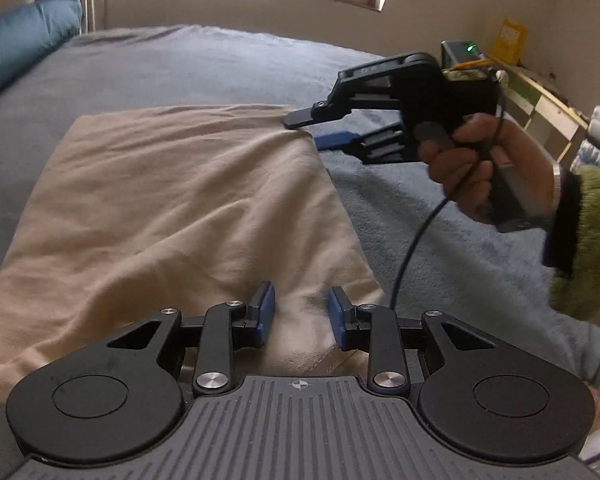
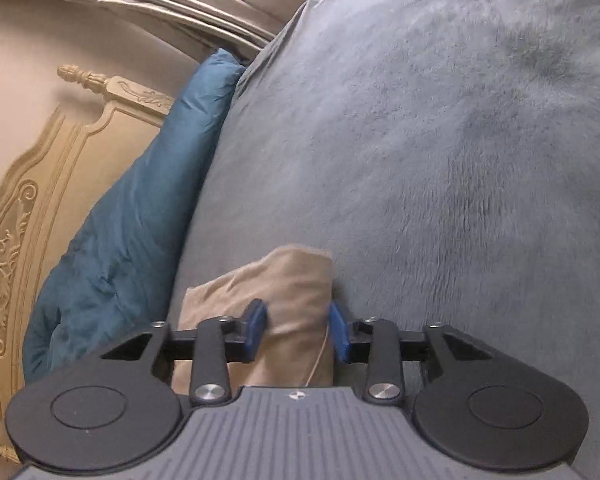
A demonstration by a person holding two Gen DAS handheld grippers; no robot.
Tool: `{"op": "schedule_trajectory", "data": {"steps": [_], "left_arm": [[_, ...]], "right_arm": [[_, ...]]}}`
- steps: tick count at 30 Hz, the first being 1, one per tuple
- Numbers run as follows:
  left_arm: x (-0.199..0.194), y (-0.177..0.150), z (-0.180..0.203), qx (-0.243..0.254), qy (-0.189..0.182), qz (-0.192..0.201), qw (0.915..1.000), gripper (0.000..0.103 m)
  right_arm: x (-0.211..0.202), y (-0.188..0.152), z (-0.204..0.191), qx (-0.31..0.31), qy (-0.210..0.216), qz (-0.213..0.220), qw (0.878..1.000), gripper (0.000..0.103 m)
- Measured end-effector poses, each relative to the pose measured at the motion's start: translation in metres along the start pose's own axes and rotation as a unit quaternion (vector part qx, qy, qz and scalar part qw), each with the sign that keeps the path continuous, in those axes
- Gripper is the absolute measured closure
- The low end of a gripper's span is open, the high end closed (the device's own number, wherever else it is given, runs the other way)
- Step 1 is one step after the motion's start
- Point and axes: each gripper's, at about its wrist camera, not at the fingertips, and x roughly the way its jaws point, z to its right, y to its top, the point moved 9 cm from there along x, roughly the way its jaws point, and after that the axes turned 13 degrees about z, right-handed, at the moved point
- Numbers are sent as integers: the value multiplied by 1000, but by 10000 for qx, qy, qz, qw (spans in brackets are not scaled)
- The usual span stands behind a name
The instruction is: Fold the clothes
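A beige garment lies folded flat on a grey-blue blanket that covers the bed. My left gripper hovers over the garment's near right part, jaws apart, with the cloth lying beneath the blue pads and not pinched. My right gripper, held in a hand, is at the garment's far right corner, turned on its side. In the right wrist view that beige corner sits between the spread pads of the right gripper, and the pads do not squeeze it.
A teal quilt is bunched along the bed's edge against a carved cream headboard. A black cable hangs from the right gripper over the blanket. A green fuzzy sleeve enters at the right. A shelf runs along the wall.
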Motion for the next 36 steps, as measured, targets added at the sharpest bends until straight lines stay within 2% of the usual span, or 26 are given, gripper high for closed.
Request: {"op": "schedule_trajectory", "data": {"steps": [3, 8, 11, 13, 14, 15, 19, 21, 24, 26, 29, 30, 32, 33, 34, 36], "left_arm": [[0, 0, 1, -78, -12, -60, 10000, 74], [4, 3, 8, -35, 18, -68, 10000, 74], [8, 7, 7, -78, 7, -62, 9999, 74], [9, 7, 5, -157, -14, -42, 9999, 74], [10, 7, 4, -188, -22, -30, 9998, 74], [10, 6, 3, -211, -30, -19, 9998, 74], [8, 6, 0, -423, -73, 1, 9991, 74], [7, 6, -1, -455, -87, 8, 9989, 74], [6, 5, 0, -439, -84, 40, 9990, 74], [6, 4, 0, -453, -88, 48, 9989, 74], [5, 4, 0, -490, -95, 60, 9987, 74], [6, 4, 0, -510, -98, 64, 9986, 74], [6, 3, -1, -542, -114, 91, 9984, 74], [6, 3, -2, -562, -125, 107, 9983, 74], [6, 3, -3, -583, -136, 123, 9981, 74], [7, 4, -4, -651, -154, 112, 9977, 74]], "right_arm": [[12, 11, 10, 364, 123, 17, 9993, 82], [31, 21, 20, 680, 27, 186, 9975, 95], [24, 25, 20, 902, 26, 282, 9955, 90], [10, 25, 15, 718, 84, 309, 9969, 75], [3, 24, 13, 575, 114, 294, 9978, 62], [-1, 21, 10, 418, 128, 205, 9988, 58], [16, -1, 7, 98, 75, -516, 9986, 57], [31, -8, 7, 23, 31, -710, 9975, 71], [47, 0, 9, 231, -106, -479, 9985, 81], [47, 10, 14, 504, -255, -103, 9983, 86], [43, 26, 19, 804, -495, 472, 9944, 84], [35, 31, 11, 533, -543, 645, 9950, 84], [21, 32, -24, -259, -205, 672, 9972, 84], [16, 26, -48, -708, 77, 537, 9960, 84], [14, 20, -72, -1147, 339, 353, 9922, 84], [28, -7, -109, -1950, 638, -506, 9774, 84]]}}
